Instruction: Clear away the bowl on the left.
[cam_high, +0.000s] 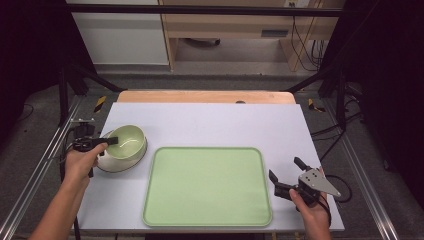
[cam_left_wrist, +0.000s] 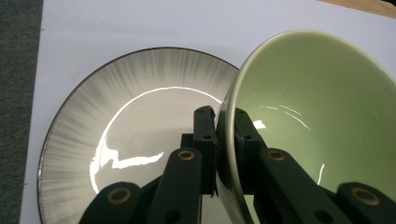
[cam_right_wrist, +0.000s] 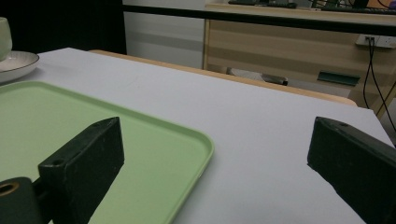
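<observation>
My left claw (cam_left_wrist: 225, 135) is clamped on the green bowl's (cam_left_wrist: 317, 121) near rim, tilted over the plate (cam_left_wrist: 135, 107): glazed, slippery, breakable. My right claw (cam_high: 286, 176) waits with jaws apart.

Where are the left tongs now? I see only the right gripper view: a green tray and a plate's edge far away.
Observer: The left tongs are shut on the rim of the green bowl, one jaw inside and one outside.
Operator: Is the bowl on the tray?
Observer: No. It is tilted over the white plate, left of the green tray.
Operator: Where are my right tongs on the table?
Observer: The right tongs are beside the tray's right edge, not touching it, near the table's right side.
</observation>
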